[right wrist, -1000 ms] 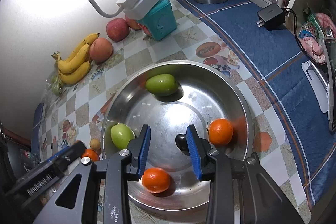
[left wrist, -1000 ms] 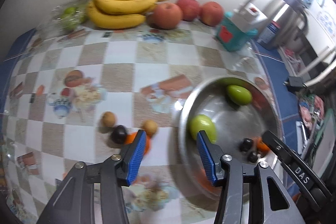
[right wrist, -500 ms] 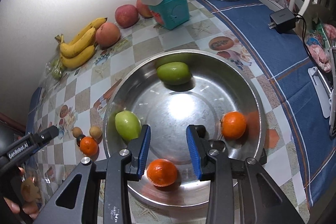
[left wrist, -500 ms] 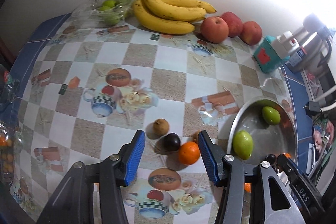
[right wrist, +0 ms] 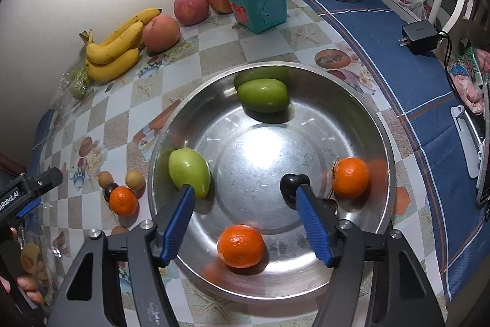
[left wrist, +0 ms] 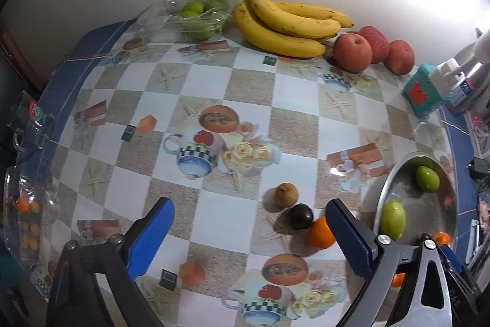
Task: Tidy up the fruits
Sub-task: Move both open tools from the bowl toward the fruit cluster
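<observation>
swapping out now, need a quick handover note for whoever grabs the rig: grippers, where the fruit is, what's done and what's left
Left gripper: jaws have just opened wide, empty, over the tablecloth by the loose fruit.
Right gripper: jaws have just opened, empty, over the steel bowl.
Done, in the bowl: two green fruits, two oranges, a dark fruit.
Left on the table beside the bowl: loose orange, dark plum, brown fruits.
Bananas and apples sit by the wall.
</observation>
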The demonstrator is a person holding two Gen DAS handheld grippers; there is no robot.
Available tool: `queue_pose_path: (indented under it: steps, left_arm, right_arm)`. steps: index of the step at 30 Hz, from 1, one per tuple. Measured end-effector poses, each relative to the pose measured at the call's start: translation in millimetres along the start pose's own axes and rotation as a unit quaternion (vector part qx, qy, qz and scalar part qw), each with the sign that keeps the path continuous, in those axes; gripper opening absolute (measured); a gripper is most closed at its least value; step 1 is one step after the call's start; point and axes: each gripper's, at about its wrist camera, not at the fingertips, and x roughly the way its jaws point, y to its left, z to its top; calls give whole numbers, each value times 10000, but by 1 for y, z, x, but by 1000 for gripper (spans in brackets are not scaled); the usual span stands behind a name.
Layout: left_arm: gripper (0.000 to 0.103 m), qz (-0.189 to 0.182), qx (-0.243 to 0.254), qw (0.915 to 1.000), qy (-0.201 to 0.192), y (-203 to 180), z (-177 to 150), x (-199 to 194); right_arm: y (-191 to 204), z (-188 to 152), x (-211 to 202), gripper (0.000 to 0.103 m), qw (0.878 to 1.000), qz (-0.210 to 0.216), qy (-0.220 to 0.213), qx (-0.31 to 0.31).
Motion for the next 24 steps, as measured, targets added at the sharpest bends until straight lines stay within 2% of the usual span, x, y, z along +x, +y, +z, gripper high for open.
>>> queue_pose_path:
  steps: [2,4,8,10,11,18,24]
  left_arm:
    - [103,72,-7,10000,24,3,0,2]
    - [103,147,2,9999,57,5,-1,4]
    - [103,297,17,9995,53,7,-1,6]
    - [103,361,51,9993,44,8,-1,7]
    - [103,381,64,9992,42,8,-1,8]
    - [103,454,99,9989,8,8,-1,8]
    - [103,456,285,9986,9,3,-2,8]
  right_arm:
    - [0,-1,2,73,10000,-39,9,-6]
    - [-1,-1,3,84,10000,-76,12,2]
    - [0,-2,3,84,9999,-107,-46,-20]
    - [1,-2,4,94,9998,-159,-85,-66]
    - [1,-2,4,96,9997,-185,-104,-87]
    - [-2,-3,7,102,9994,-347,-74,-53]
    - [-9,-3,6,102,9993,-344,-108,69]
